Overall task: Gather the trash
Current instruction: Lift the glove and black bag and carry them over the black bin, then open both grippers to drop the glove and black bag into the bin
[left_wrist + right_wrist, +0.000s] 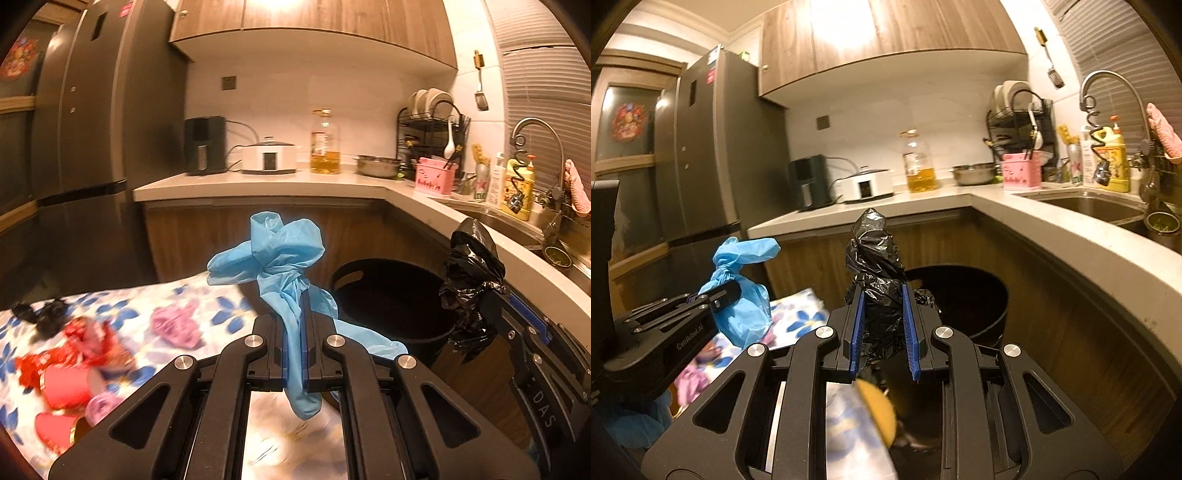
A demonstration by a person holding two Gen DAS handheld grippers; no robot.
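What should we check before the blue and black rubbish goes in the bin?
1. Left gripper pinches the blue plastic bag: ok, shut tight on it.
2. Right gripper holds the black plastic bag: ok, clamped between the blue pads.
3. Black bin is open on top: ok, no lid shows.
4. Bin has room inside: cannot tell, too dark.
5. Both bags are above the bin mouth: not ok, the blue one is left of it, near the flowery tablecloth.
6. Table is cleared: not ok, red cups and pink scraps remain.
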